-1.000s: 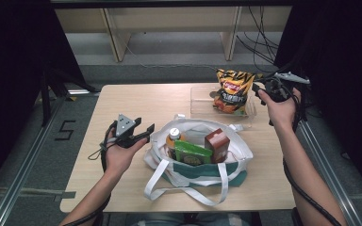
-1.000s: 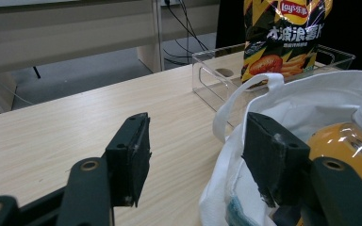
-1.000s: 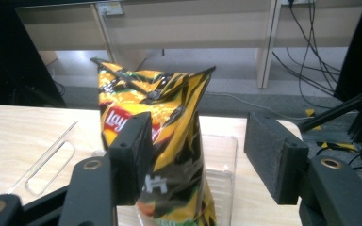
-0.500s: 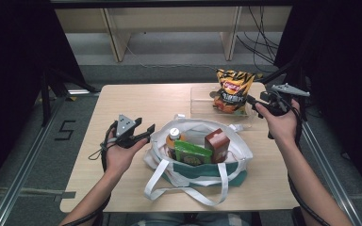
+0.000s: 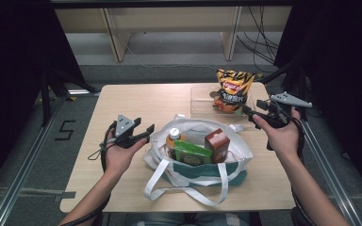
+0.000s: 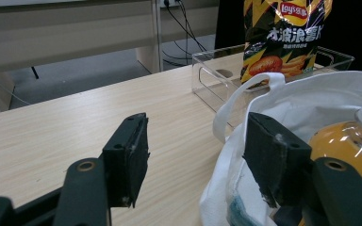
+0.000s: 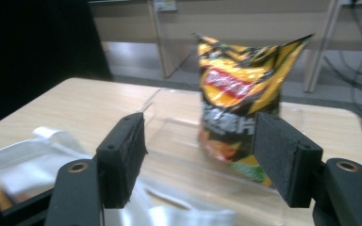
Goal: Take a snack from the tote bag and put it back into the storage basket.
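I have drawn my right gripper (image 5: 250, 113) back from the chip bag (image 5: 232, 89): a second ago it was up against the bag's right side, and now it sits nearer and to the right of it, clear of the bag. Its jaws have just been opening and stand wide, with nothing between them; in the right gripper view the bag (image 7: 242, 99) shows past the gap between the jaws, well beyond the pads.

The bag stands upright in the clear tray (image 5: 202, 100) at the far right of the desk (image 5: 136, 101), where it was in the earlier frames. It looks no different in pose.

My left gripper (image 5: 143, 134) has not shifted. It hovers over the desk at the left rim of the white tote (image 5: 193, 162), jaws wide apart and gripping nothing. In the left gripper view one jaw is over bare desk and the other over the tote's edge (image 6: 311, 101), beside the orange bottle (image 6: 346, 141).

The tote sits at the near middle of the desk, unchanged, with the bottle (image 5: 173, 140), a green packet (image 5: 191, 153) and a red box (image 5: 217, 143) standing inside it.
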`<action>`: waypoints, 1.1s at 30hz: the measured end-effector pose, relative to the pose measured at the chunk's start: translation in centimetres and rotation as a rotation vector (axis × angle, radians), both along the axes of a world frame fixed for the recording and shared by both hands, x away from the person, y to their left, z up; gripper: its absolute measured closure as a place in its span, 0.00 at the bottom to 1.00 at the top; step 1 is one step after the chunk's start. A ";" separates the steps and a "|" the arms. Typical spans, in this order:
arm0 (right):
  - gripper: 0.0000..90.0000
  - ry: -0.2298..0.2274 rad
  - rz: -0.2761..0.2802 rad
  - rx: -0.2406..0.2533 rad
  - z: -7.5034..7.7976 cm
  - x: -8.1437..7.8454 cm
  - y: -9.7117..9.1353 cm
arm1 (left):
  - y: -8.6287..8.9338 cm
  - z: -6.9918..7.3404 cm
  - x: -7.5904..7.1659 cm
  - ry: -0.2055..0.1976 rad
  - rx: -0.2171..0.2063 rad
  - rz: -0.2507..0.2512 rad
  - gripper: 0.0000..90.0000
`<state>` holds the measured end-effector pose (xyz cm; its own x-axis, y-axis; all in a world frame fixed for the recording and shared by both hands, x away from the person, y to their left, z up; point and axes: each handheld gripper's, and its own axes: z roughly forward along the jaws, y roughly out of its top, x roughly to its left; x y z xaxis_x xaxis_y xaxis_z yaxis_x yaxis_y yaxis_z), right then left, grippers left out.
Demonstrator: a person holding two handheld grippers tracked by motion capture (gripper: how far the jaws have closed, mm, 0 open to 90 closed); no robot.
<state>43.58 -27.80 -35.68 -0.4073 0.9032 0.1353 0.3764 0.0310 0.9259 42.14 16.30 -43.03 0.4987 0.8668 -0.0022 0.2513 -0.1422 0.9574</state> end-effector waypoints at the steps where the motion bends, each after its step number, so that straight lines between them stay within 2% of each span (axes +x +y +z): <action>1: 0.39 0.007 -0.008 0.004 -0.1 -0.4 0.3 | 0.0 0.0 0.0 0.001 0.002 0.000 0.44; 3: 0.37 0.005 0.009 -0.014 -0.3 -0.9 0.6 | 0.1 0.0 0.0 0.001 -0.001 0.002 0.44; 7: 0.35 0.047 0.024 0.041 -0.7 -1.9 1.3 | -0.1 0.3 -0.2 -0.010 -0.004 -0.002 0.44; 12: 0.34 0.018 0.046 0.037 -0.4 -2.7 1.4 | -0.2 0.4 -0.1 -0.012 -0.010 -0.010 0.44; 14: 0.34 0.036 0.037 0.061 0.0 -3.2 1.7 | -0.1 0.6 0.0 -0.011 -0.007 -0.009 0.44; 15: 0.34 0.013 0.048 0.040 0.0 -3.2 1.6 | -0.2 0.7 0.1 -0.011 -0.013 -0.006 0.44; 16: 0.33 0.003 0.055 0.043 0.1 -3.3 1.6 | -0.2 0.7 0.0 -0.012 -0.011 -0.005 0.44; 21: 0.32 0.008 0.070 0.053 0.3 -4.5 2.2 | -0.5 0.6 -0.2 -0.008 -0.001 -0.016 0.44; 26: 0.32 -0.018 0.120 0.056 0.3 -5.5 3.0 | -0.8 0.8 -0.3 -0.011 0.000 -0.018 0.44; 27: 0.32 0.003 0.120 0.073 0.4 -5.9 3.4 | -0.8 0.7 -0.3 -0.011 0.000 -0.018 0.44; 30: 0.32 -0.008 0.149 0.060 0.1 -6.1 4.1 | -0.8 0.7 -0.2 -0.012 0.006 -0.022 0.44; 32: 0.32 0.005 0.159 0.065 -0.1 -6.5 4.7 | -0.7 0.6 -0.1 -0.009 0.006 -0.021 0.44; 33: 0.31 -0.007 0.169 0.055 -0.2 -6.4 4.9 | -0.7 0.6 -0.1 -0.008 0.005 -0.021 0.44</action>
